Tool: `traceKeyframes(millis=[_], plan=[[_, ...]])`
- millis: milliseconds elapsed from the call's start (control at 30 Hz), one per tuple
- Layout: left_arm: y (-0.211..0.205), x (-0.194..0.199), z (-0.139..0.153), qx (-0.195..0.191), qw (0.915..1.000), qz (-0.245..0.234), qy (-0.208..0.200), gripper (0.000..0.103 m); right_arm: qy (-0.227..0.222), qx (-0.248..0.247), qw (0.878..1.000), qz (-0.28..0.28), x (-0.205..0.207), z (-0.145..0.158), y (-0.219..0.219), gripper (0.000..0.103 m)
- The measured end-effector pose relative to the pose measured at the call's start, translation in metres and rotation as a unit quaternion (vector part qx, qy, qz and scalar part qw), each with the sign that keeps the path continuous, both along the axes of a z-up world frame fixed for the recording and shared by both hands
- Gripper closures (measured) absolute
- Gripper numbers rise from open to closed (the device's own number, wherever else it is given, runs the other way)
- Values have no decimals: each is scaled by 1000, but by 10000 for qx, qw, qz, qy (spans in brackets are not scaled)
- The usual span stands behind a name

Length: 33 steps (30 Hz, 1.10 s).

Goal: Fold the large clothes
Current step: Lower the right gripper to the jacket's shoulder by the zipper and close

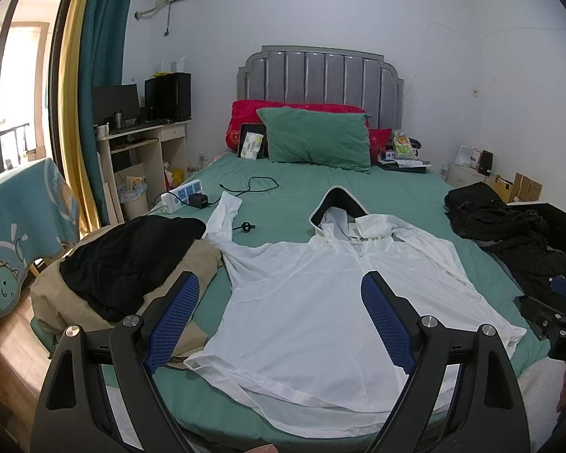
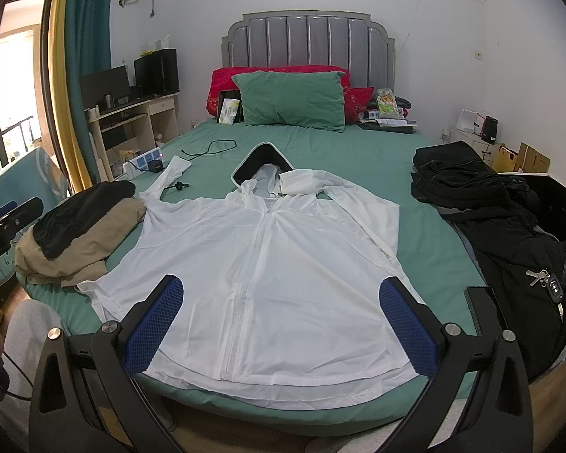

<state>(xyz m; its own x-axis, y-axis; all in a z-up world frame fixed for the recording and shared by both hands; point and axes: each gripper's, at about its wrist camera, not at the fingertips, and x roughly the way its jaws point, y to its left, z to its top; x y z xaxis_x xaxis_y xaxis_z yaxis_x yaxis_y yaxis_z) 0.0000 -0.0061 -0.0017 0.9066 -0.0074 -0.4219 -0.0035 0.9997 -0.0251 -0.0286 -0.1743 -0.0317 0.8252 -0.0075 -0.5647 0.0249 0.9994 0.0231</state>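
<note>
A white hooded zip jacket (image 1: 302,294) (image 2: 268,256) lies front up on the green bed sheet (image 1: 290,188) (image 2: 320,151), its hem toward me and its dark-lined hood (image 1: 337,207) (image 2: 262,162) toward the pillows. One sleeve (image 1: 224,215) (image 2: 166,173) stretches out to the far left; the other is folded in over the right shoulder. My left gripper (image 1: 279,287) hovers open above the jacket's left half, holding nothing. My right gripper (image 2: 281,290) hovers open over the lower middle of the jacket, blue pads (image 2: 154,324) wide apart, also holding nothing.
A pile of black and tan clothes (image 1: 132,264) (image 2: 79,226) sits on the bed's left edge, touching the jacket. Black garments (image 1: 509,226) (image 2: 490,207) with keys (image 2: 543,279) lie at right. A power strip (image 1: 183,194), cable (image 1: 260,185) and pillows (image 1: 317,139) are farther back.
</note>
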Motion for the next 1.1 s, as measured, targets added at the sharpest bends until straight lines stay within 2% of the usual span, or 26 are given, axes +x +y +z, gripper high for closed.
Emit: traceKeyframes(millis=[167, 400, 533, 800, 1033, 1100], plan=[[1, 4, -4, 19, 9999, -81, 63, 13, 48, 27, 10000, -48, 0, 9, -16, 0], [5, 25, -10, -38, 9995, -147, 277, 13, 116, 48, 9999, -43, 14, -1, -25, 0], [6, 45, -21, 4, 9986, -231, 466, 13, 203, 44, 9998, -13, 31, -15, -27, 0], [11, 101, -55, -208, 9951, -321, 915, 13, 471, -7, 9984, 313, 84, -45, -40, 2], [19, 163, -87, -641, 9911, -473, 1062, 13, 802, -330, 9952, 448, 155, -73, -48, 27], [18, 182, -94, -497, 9912, -474, 1132, 13, 876, -404, 9941, 498, 173, -80, -51, 35]])
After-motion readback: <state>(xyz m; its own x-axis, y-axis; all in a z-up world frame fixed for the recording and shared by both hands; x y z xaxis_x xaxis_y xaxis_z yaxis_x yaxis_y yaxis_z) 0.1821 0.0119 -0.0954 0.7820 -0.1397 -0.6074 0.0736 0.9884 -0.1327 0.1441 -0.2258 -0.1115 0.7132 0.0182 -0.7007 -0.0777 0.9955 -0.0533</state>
